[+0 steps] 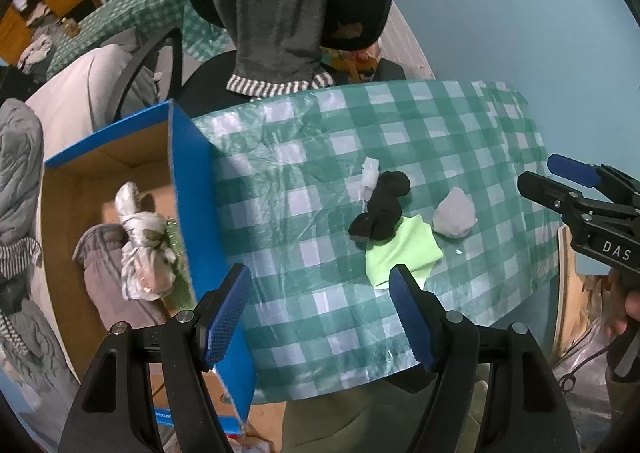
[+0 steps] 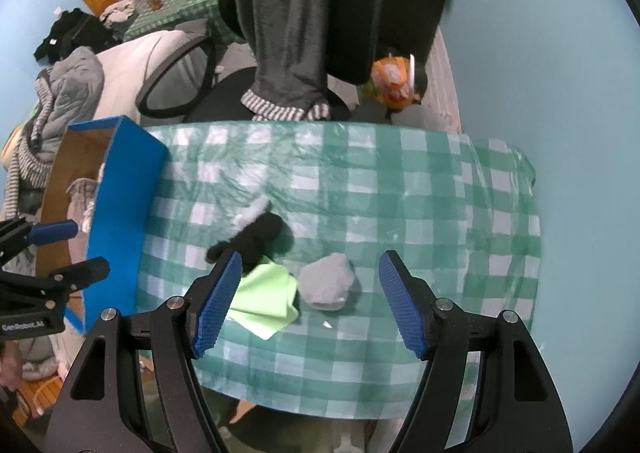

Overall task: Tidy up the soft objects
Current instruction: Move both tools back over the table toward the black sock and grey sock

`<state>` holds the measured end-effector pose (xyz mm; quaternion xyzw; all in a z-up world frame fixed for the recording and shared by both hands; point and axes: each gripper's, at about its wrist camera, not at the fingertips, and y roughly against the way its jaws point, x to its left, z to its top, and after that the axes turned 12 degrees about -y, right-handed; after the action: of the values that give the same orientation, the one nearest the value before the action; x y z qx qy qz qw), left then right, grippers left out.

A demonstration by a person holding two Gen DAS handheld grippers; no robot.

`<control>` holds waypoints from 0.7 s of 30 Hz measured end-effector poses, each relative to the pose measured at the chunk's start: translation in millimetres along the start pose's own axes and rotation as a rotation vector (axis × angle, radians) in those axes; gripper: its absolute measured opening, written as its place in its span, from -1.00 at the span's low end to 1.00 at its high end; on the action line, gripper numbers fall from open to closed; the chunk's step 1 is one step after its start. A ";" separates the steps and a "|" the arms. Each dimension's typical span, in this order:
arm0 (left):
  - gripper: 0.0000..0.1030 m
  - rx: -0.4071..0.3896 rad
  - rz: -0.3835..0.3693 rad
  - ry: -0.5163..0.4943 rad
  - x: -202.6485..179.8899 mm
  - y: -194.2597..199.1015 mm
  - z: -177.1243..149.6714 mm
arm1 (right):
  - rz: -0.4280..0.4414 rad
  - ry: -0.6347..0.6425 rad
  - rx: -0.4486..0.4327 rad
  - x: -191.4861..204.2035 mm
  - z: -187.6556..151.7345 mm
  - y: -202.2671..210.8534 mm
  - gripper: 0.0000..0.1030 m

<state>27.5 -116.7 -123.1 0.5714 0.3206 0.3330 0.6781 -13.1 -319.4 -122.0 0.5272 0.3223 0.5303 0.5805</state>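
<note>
Soft objects lie in a small cluster on the bench (image 2: pixel 400 189), on its green checked cloth: a black sock bundle (image 2: pixel 256 239), a lime-green cloth (image 2: pixel 266 303) partly tucked under it, a grey rolled sock (image 2: pixel 328 287) just beside the cloth, and a white scrap (image 1: pixel 370 173) touching the black bundle's far end. Blue cardboard box (image 1: pixel 192 189) stands at the bench's left edge, already holding a knotted pale bundle (image 1: pixel 144 249) and grey fabric (image 1: pixel 104 265). All pieces look light and limp; likely to sag and drape, not slip. Grey roll is compact, best pinched across its middle; the green cloth lies flat and would need a pinch at a raised edge or corner. Right claw (image 2: pixel 310 301) hovers above the grey roll and green cloth, jaws spread wide, gripping nothing, touching nothing. Left claw (image 1: pixel 320 311) hangs near the box wall and the bench's near side, jaws equally wide, empty. Judgement: sorting partly done, four pieces left; the grey roll sits between the right claw's jaws in its own view, probable next pick.
</note>
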 end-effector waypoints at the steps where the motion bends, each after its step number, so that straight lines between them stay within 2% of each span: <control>1: 0.42 0.003 -0.005 -0.006 -2.3 -3.8 2.4 | 0.001 -0.006 0.006 -3.5 -0.7 -4.3 0.40; 15: 0.42 0.071 -0.047 -0.058 -24.4 -62.8 25.7 | 0.025 -0.034 0.093 -25.3 -12.8 -62.1 0.40; 21: 0.42 0.104 -0.075 -0.033 -21.4 -85.8 28.5 | 0.029 -0.045 0.130 -32.1 -20.1 -85.4 0.40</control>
<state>45.8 -160.9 -202.8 0.5988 0.3473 0.2808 0.6648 -15.7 -334.5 -214.1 0.5801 0.3352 0.5049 0.5442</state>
